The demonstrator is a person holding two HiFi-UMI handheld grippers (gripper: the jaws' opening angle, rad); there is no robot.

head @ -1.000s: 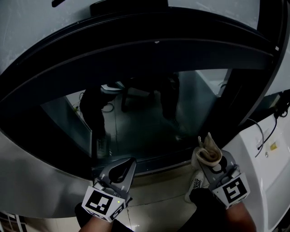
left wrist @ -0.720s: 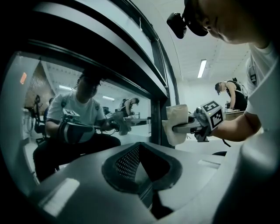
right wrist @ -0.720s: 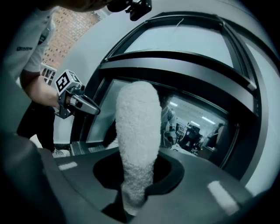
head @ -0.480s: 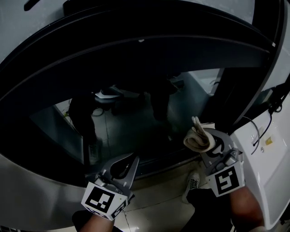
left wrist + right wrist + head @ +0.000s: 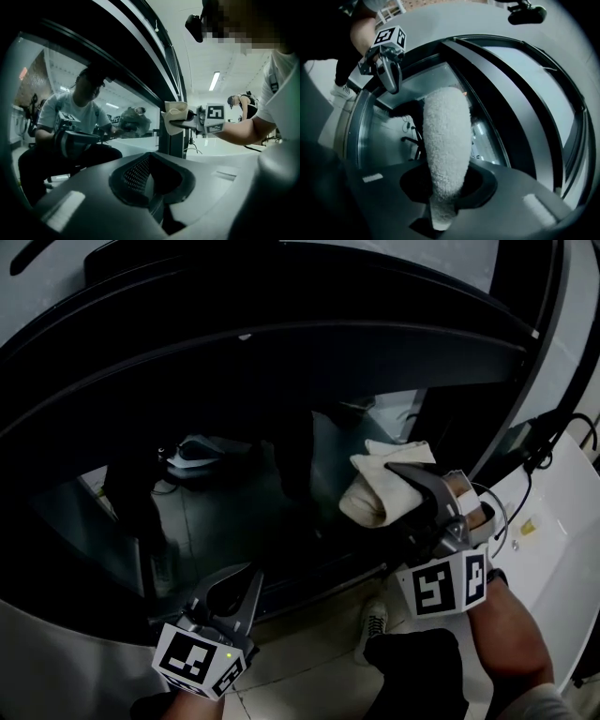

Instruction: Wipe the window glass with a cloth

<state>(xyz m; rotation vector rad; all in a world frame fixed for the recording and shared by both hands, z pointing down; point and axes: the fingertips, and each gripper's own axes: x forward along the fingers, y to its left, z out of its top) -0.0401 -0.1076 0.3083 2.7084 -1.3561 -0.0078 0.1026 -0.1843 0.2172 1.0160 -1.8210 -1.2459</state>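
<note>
Now: cloth at the window, pinched in the right gripper

Right of centre in the head view, the right gripper [image 5: 401, 482] has its jaws clamped on a folded pale cloth [image 5: 373, 491]. The cloth sticks out past the tips in front of the window glass [image 5: 234, 512]; whether cloth and pane touch cannot be told. The right gripper view shows the fuzzy cloth rising from between the jaws. At the lower left, the left gripper [image 5: 239, 585] is held low before the bottom of the dark frame [image 5: 319, 570], jaws pressed together on nothing. A white panel [image 5: 553, 568] with a black cable [image 5: 536, 454] fills the right edge.
</note>
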